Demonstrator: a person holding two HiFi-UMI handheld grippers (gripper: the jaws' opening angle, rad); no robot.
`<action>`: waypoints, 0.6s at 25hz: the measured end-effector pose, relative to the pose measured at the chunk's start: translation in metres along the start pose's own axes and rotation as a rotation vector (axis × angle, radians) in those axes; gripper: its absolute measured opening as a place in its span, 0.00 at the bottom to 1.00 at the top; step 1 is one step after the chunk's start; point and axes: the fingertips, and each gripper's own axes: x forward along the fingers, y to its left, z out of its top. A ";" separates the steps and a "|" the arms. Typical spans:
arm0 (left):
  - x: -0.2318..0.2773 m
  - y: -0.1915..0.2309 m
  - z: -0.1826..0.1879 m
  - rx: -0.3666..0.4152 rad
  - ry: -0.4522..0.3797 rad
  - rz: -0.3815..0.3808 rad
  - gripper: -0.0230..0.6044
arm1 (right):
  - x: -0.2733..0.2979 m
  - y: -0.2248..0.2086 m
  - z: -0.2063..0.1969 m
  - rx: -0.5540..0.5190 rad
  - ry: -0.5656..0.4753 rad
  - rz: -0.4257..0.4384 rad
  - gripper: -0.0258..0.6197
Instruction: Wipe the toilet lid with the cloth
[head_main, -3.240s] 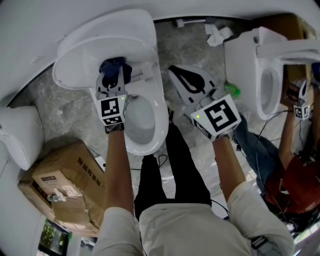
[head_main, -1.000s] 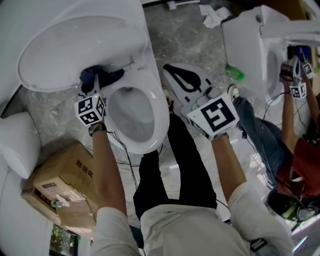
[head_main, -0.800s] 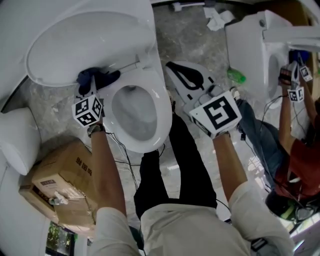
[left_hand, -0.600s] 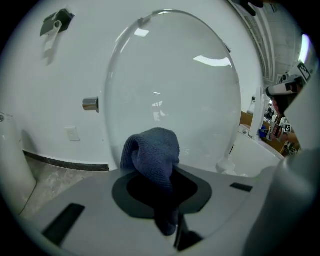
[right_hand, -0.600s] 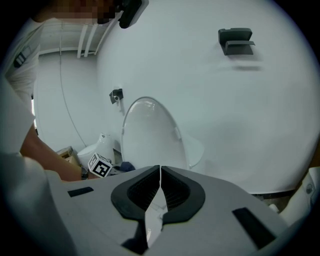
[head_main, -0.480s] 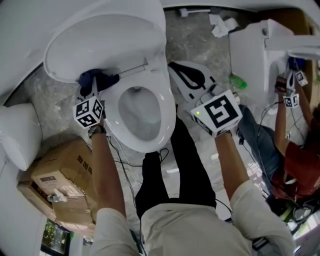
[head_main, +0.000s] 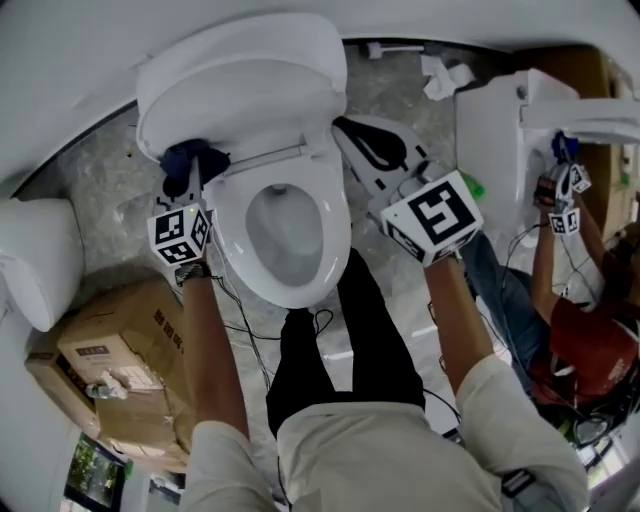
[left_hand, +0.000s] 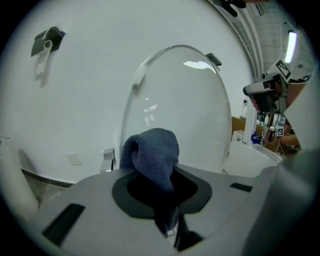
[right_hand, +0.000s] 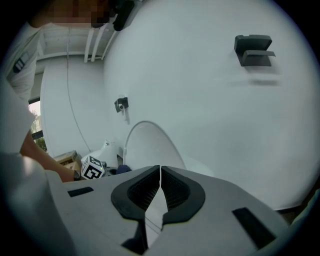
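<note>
My left gripper (left_hand: 167, 200) has its jaws clamped on a dark blue cloth (left_hand: 153, 150), which bunches up out of them at the lower left edge of the raised toilet lid (head_main: 243, 88). I cannot tell whether cloth and lid touch. My right gripper (right_hand: 160, 175) has its jaws pressed together with nothing between them, off to the right of the open bowl (head_main: 285, 235). A cardboard box (head_main: 110, 370) sits on the floor, near left.
</note>
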 end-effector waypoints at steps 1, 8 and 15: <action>-0.004 0.000 0.011 0.002 -0.017 0.002 0.12 | 0.002 -0.002 0.007 0.002 -0.010 0.006 0.09; -0.048 -0.017 0.085 -0.045 -0.153 -0.010 0.12 | 0.010 -0.015 0.034 -0.047 0.026 0.007 0.09; -0.092 -0.040 0.130 -0.027 -0.219 -0.005 0.12 | 0.030 -0.025 0.038 -0.145 0.105 0.016 0.09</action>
